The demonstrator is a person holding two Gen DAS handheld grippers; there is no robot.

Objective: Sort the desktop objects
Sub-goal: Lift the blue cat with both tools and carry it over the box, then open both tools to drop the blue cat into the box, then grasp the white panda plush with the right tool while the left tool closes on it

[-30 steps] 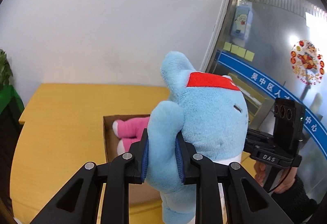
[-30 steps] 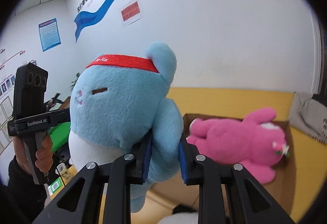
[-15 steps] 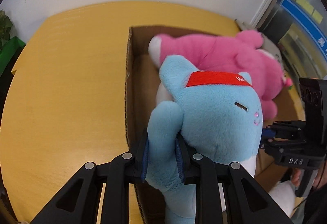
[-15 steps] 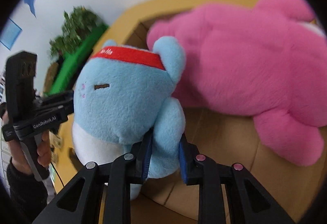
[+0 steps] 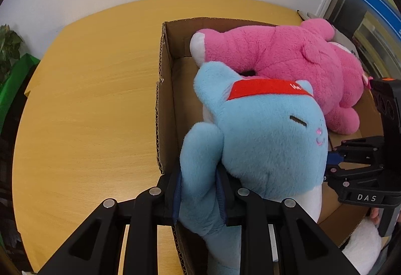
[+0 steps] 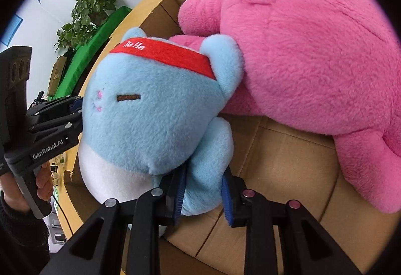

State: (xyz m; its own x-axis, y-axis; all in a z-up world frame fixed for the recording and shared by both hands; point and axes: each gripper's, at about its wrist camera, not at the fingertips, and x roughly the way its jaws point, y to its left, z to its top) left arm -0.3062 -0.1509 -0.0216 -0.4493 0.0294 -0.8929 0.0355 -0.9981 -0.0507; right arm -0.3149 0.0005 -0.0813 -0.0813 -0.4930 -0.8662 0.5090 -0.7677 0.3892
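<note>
Clamping one blue arm each, both tongs are lowering the blue plush cat (image 5: 263,139) into the cardboard box (image 5: 164,89). The left tongs (image 5: 199,196) are pinching the cat's arm just inside the box's near wall, pads pressed into the fur. The right tongs (image 6: 203,196) have just been easing apart: the arm is sitting between the pads, one pad touching it, the other looking barely clear of it, so that grip is going slack. The cat is resting against the pink plush (image 6: 313,54), which is already lying in the box along its far side. Judging by this, the cat's placement is nearly finished; letting go and pulling out are what is left. Beside the box, the yellow counter (image 5: 87,99) is showing nothing else to sort.
</note>
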